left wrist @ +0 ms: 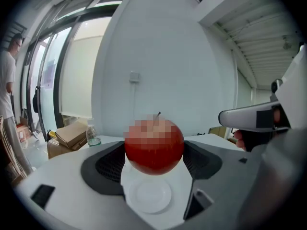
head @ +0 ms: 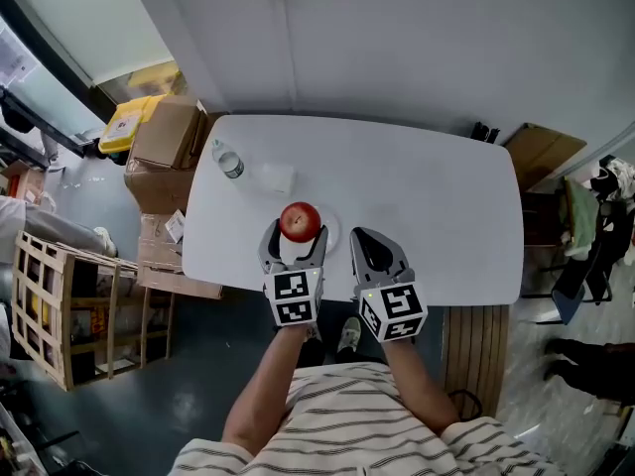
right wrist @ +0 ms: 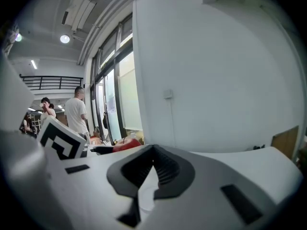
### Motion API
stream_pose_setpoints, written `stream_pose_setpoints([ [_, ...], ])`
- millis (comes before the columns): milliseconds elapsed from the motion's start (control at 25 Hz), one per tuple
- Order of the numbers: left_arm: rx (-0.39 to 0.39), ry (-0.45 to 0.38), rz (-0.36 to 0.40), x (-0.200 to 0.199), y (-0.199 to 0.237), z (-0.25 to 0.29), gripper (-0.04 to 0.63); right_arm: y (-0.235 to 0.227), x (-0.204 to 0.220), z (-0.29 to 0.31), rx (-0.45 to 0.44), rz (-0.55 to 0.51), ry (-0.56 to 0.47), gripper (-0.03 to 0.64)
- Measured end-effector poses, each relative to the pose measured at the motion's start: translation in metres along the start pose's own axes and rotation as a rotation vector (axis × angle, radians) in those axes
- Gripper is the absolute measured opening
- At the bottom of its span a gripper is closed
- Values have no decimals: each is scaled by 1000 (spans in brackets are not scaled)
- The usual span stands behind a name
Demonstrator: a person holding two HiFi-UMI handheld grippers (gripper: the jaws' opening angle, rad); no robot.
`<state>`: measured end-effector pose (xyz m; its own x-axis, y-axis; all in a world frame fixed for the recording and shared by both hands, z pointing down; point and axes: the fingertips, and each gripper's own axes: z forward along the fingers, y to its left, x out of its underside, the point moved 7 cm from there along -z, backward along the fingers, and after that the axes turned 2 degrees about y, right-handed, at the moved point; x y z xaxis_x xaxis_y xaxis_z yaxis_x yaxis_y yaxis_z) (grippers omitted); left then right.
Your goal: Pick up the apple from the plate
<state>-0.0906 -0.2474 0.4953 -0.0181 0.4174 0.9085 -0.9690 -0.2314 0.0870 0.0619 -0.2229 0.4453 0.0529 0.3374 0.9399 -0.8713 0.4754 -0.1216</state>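
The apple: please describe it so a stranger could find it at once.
Over the white table, near its front edge, the left hand-held gripper grips the apple between its jaws. It is the only red thing; the plate and bottle nearby are pale.

Red apple [left wrist: 154,146] (stem up) clamped between jaws, above white plate [left wrist: 151,195].

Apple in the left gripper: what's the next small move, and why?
Probably raise the left gripper straight up with its jaws closed. Its own view shows both jaws pressed on the apple, with the plate bare below it, so the grasp looks made. The right gripper is shut, empty and off to the side.
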Motion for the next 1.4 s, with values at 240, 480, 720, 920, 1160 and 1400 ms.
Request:
stream_pose_setpoints([
  [240,4,-50,6,-22,-3,-19,368,8,-13,1,-5,-26,-23,14],
  [480,7,-104,20,-44,-4,-36,368,14,-25,-1,-6,-41,-52,14],
  [720,9,-174,30,-64,-7,-54,368,16,-37,-7,0,-47,-81,14],
  [920,10,-200,33,-74,-9,-66,368,15,-46,-15,8,-50,-109,14],
  [1160,0,-237,53,-88,-12,-80,368,16,-55,-23,5,-54,-132,14],
  [1400,-4,-260,56,-95,-11,-88,368,21,-62,-27,-3,-64,-155,14],
])
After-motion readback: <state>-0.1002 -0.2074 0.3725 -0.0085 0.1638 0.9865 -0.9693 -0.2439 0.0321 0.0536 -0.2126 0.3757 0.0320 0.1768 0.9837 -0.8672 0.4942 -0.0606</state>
